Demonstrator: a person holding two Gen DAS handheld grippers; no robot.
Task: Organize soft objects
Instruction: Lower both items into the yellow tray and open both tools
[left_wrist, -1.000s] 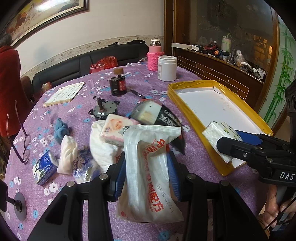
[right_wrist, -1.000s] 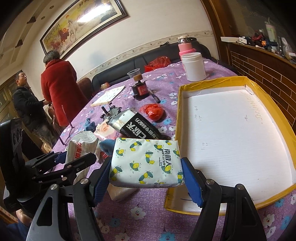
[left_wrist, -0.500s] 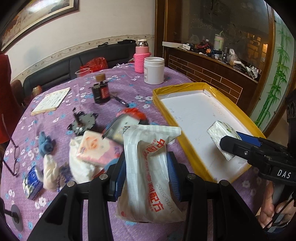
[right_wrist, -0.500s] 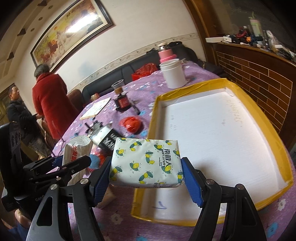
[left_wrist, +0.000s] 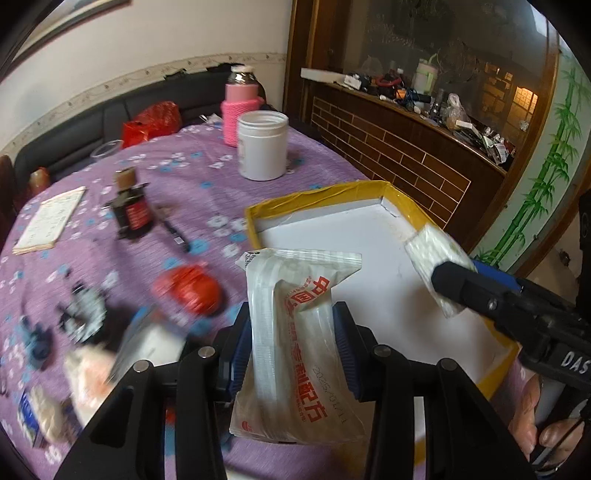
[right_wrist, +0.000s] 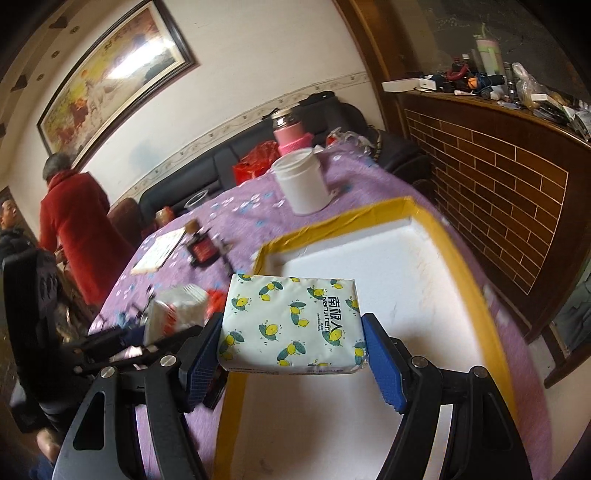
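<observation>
The tissue pack (right_wrist: 291, 325) clamped in my right gripper (right_wrist: 291, 350) reads "南极人" with "NAN JI REN" in small letters beside it. The white pouch (left_wrist: 295, 347) pinched in my left gripper (left_wrist: 295, 350) carries red Chinese characters, "中国" at the top and "配方" lower down, plus a faint grey date beginning "2025". My right gripper's body shows white letters "DAS".

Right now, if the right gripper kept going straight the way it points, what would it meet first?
Most likely the white floor of the yellow-edged tray. The right gripper, holding the tissue pack, points down over it, and nothing else shows in that line. Depth is hard to judge.
</observation>
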